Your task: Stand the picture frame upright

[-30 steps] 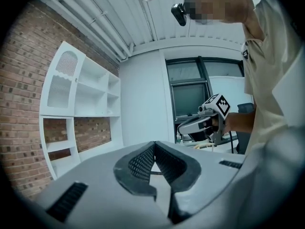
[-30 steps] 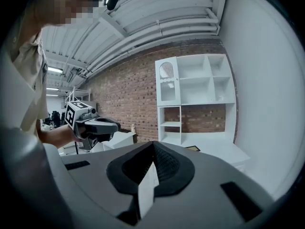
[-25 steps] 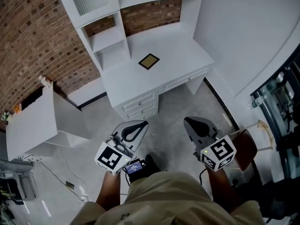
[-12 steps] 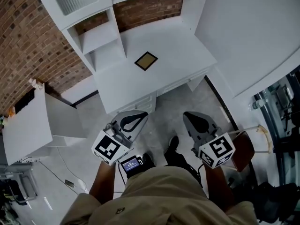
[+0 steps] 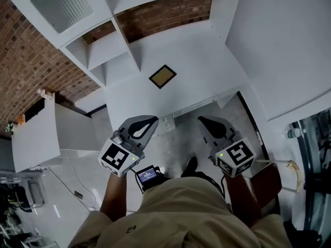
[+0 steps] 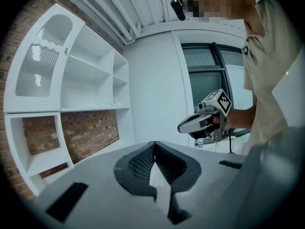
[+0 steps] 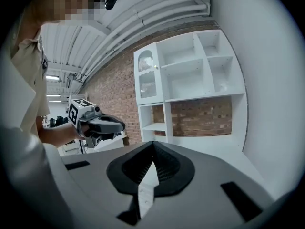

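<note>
A small dark picture frame (image 5: 162, 76) with a tan middle lies flat on the white desk (image 5: 207, 81), under the shelf unit. Both grippers hang in front of the desk's near edge, well short of the frame. My left gripper (image 5: 153, 119) is at the left with its jaws shut and nothing between them; the left gripper view shows its tips (image 6: 154, 146) meeting. My right gripper (image 5: 201, 120) is at the right, also shut and holding nothing, its tips (image 7: 153, 145) together. The frame is out of sight in both gripper views.
White shelves (image 5: 108, 48) with a brick back wall rise over the desk's far side. Desk drawers (image 5: 166, 122) face me. A low white cabinet (image 5: 36, 133) stands at the left, a brown seat (image 5: 266, 182) at the right, a white wall (image 5: 279, 40) beyond it.
The person has stepped toward the desk, so the desk and frame sit closer below the camera. Both grippers stay shut and have moved forward together.
</note>
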A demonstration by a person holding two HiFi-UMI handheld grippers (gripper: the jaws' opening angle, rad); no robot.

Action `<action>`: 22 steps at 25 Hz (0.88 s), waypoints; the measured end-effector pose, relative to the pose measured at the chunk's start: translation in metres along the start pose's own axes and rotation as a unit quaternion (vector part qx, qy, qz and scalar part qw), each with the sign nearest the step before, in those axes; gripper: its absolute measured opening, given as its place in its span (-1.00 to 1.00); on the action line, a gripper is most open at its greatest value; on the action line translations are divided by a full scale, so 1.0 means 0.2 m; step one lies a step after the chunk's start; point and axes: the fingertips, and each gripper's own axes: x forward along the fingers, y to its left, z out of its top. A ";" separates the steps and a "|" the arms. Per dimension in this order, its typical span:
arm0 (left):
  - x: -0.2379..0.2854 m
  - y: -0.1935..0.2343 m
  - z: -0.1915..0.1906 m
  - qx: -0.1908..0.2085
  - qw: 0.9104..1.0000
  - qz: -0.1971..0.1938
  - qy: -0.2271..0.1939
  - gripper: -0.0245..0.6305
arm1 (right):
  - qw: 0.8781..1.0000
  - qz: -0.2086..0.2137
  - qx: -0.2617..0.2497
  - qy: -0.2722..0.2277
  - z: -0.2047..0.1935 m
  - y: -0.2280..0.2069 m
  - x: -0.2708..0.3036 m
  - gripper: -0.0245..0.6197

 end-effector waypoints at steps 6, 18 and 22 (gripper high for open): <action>0.21 0.13 0.03 -0.006 0.999 0.034 0.008 -0.90 | 1.000 0.031 -0.004 0.004 0.02 -0.25 0.13 -0.91; 0.32 0.59 -0.12 -0.025 0.999 0.021 0.011 -0.90 | 0.999 0.014 -0.005 0.029 0.07 -0.37 0.52 -0.91; 0.32 0.78 -0.21 -0.038 0.999 0.016 0.006 -0.90 | 0.999 0.006 -0.025 0.032 0.13 -0.37 0.68 -0.91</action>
